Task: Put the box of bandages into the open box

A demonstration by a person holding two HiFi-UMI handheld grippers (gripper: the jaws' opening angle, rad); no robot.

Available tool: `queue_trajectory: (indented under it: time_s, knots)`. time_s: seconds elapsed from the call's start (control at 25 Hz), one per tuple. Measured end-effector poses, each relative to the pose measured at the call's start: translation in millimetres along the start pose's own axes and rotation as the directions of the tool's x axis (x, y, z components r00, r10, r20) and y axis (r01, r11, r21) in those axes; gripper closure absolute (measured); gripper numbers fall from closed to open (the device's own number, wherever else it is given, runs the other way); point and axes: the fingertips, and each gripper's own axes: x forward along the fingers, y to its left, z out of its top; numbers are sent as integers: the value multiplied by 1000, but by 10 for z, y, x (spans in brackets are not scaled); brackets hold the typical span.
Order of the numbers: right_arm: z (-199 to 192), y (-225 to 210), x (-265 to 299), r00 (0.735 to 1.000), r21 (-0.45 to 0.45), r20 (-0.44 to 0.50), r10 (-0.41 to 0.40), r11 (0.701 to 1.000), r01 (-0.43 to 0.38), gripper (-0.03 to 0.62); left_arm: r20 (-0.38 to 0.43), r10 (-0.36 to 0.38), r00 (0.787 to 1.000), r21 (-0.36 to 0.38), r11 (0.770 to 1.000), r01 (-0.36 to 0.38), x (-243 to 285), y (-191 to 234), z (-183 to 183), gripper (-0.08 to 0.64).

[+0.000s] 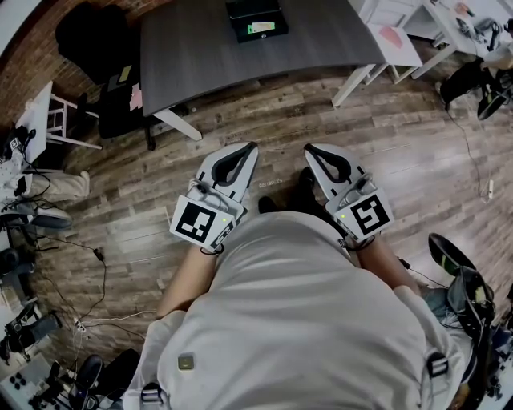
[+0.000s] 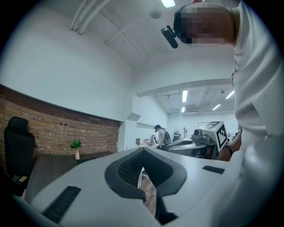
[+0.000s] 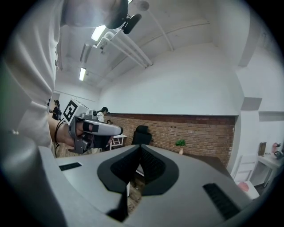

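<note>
My left tool [image 1: 251, 148] and right tool [image 1: 310, 149] are closed, empty, short of the far grey worktop [image 1: 200, 48]; something green [image 1: 260, 28] lies at its black box [image 1: 240, 12]: I'm arriving or done.

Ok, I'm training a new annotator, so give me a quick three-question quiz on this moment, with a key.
1. True or false: the left gripper and right gripper both have jaws shut on nothing.
2. The dark box sits: A on a shelf, B on the grey table, C on a sofa.
3. What is the floor made of?
Key: 1 true; 2 B; 3 wood planks.
</note>
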Motion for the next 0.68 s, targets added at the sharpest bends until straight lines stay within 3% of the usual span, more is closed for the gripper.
queue_trajectory:
  time_s: [0.28, 0.68]
  knots:
    - [74, -18, 74, 998, -40, 55, 29, 999, -27, 571, 10, 8, 1000, 1, 1000, -8, -45, 67, 20, 545]
    - [121, -65, 160, 998, -20, 42, 45, 999, -45, 571, 12, 27, 1000, -11, 1000, -26, -17, 160, 51, 545]
